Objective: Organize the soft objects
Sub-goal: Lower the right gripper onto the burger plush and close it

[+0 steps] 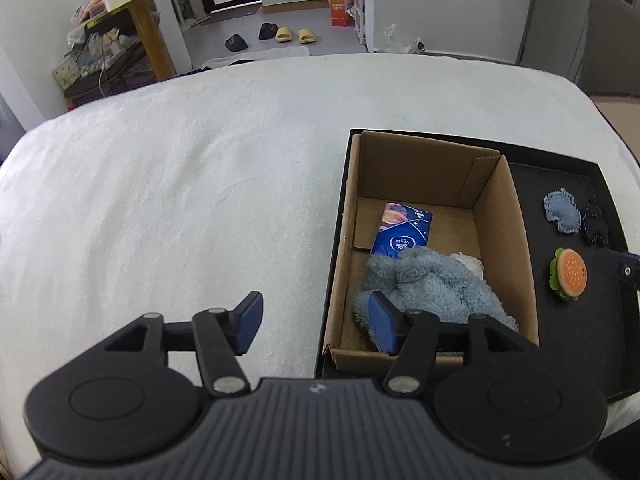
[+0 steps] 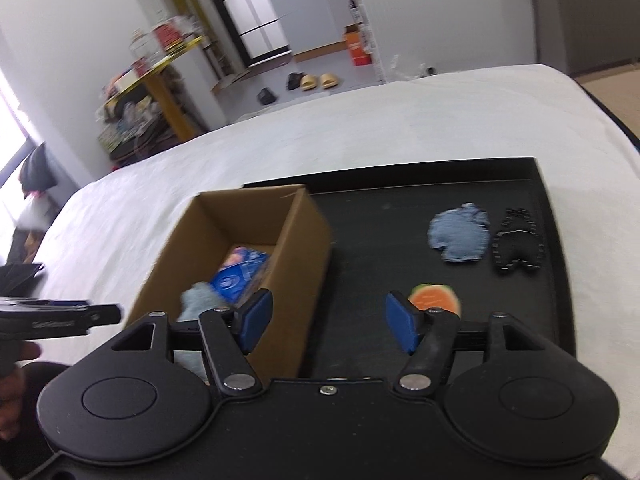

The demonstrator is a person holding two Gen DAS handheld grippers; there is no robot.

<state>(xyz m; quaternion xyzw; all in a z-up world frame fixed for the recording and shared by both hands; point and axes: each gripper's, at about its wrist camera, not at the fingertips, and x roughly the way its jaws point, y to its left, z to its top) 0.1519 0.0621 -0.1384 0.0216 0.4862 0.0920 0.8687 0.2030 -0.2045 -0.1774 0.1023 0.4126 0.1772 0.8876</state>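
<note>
On the far left of the left wrist view lies the white bedcover (image 1: pixel 180 184), bare and plush, with the black tray (image 1: pixel 560 168) resting on its right part. The left gripper (image 1: pixel 316 322) hangs over the tray's left edge with its jaws spread wide and nothing between them: one blue pad is above the bedcover left of the tray, the other is over the near end of the box (image 1: pixel 424 168).

The box, open-topped brown cardboard, stands in the left part of the tray, touching its left wall. Inside it, a blue packet (image 1: pixel 402 232) lies flat on the floor toward the far end, and a fluffy blue cloth (image 1: pixel 432 284) is bunched at the near end, overlapping the packet's near edge. A bit of white fluff (image 1: pixel 470 262) shows just beside the cloth on its right.

Right of the box, on the tray's bare floor, sit three small soft pieces. The burger toy (image 1: pixel 568 276) is nearest, the denim piece (image 1: pixel 562 213) lies farther back, and the black piece (image 1: pixel 596 222) lies just beside the denim one on its right, close enough that I cannot tell whether they touch.

The right gripper (image 2: pixel 328 326) hovers over the tray's near side, jaws released and empty, one pad in front of the box's right wall, the other just in front of the burger toy. The picture is blurred here.
</note>
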